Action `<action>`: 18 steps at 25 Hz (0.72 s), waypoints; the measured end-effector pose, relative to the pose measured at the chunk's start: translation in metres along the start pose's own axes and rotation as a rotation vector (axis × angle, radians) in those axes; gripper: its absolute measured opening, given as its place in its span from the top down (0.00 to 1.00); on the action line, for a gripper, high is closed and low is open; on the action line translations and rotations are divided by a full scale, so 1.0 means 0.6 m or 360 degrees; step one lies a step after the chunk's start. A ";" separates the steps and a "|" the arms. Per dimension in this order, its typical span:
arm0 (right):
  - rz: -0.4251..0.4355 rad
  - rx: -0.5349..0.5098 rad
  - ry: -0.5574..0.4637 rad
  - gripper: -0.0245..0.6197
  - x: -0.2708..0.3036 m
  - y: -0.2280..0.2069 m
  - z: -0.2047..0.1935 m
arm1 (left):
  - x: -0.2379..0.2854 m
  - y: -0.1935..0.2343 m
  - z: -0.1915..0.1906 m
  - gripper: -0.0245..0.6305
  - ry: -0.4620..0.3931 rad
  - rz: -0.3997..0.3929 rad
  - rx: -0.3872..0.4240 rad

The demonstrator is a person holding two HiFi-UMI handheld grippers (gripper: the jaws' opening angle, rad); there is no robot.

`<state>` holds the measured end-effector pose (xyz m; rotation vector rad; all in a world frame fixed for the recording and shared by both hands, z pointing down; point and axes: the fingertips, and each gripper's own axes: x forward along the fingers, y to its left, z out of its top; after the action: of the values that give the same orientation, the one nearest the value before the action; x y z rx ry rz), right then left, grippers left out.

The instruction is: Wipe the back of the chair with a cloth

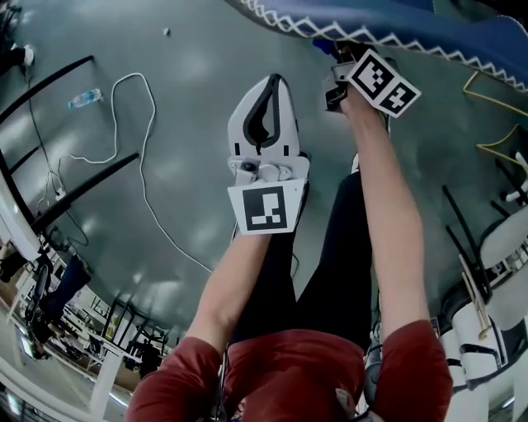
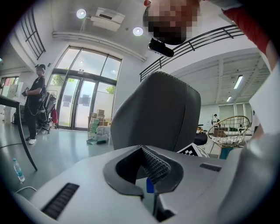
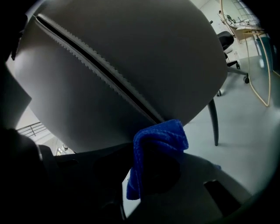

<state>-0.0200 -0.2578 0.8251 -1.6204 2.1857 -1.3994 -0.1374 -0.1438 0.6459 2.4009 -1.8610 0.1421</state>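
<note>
Floor (image 1: pixel 190 49), grey and glossy, fills the head view, and only that view shows both arms of the person in the red top reaching forward and down. One chair back is being worked on: the head view catches only its stitched edge (image 1: pixel 396 25) at the top, the right gripper view has its grey panel (image 3: pixel 131 65) filling the frame with a dark seam running across it at a slant, and the left gripper view sees it (image 2: pixel 157 113) upright from further off. Only the left gripper view shows the glass doors, a person standing at far left (image 2: pixel 35 100) and one wire basket chair (image 2: pixel 229 129). Two tongs are in play. The left tongs (image 1: pixel 271 82) hang over the floor, apart from the chair, tips together with nothing between them (image 2: pixel 144 151). The right tongs (image 1: pixel 330 53) reach up to the chair's edge and are clamped on the one blue cloth (image 3: pixel 157 140), which is bunched and pressed against the chair back just beside the lower end of the seam. One white cable (image 1: pixel 140 165) loops across the floor, and one water bottle (image 1: pixel 85 98) lies near it, seen also in the left gripper view (image 2: pixel 17 170)
</note>
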 end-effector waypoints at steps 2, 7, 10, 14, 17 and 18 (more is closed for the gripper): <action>0.0007 -0.0004 -0.0002 0.87 -0.007 0.005 0.004 | 0.000 -0.001 0.006 0.94 0.0003 0.0008 -0.0001; 0.0064 -0.0061 -0.0010 0.87 -0.036 0.048 0.015 | -0.009 0.003 0.034 0.94 -0.0002 0.0029 0.0013; 0.0100 -0.0092 0.0000 0.87 -0.053 0.081 0.021 | -0.018 0.011 0.054 0.94 0.0015 0.0038 0.0031; 0.0114 -0.0150 0.0031 0.87 -0.095 0.123 0.044 | -0.038 0.006 0.098 0.94 0.0030 0.0050 0.0051; 0.0141 -0.0197 0.0048 0.87 -0.127 0.165 0.063 | -0.054 0.006 0.137 0.94 0.0031 0.0059 0.0070; 0.0154 -0.0203 0.0048 0.87 -0.138 0.180 0.071 | -0.058 0.006 0.152 0.94 0.0032 0.0061 0.0079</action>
<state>-0.0385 -0.2159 0.6901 -1.5172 2.3809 -1.2916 -0.1484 -0.1234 0.5512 2.3872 -1.9173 0.2174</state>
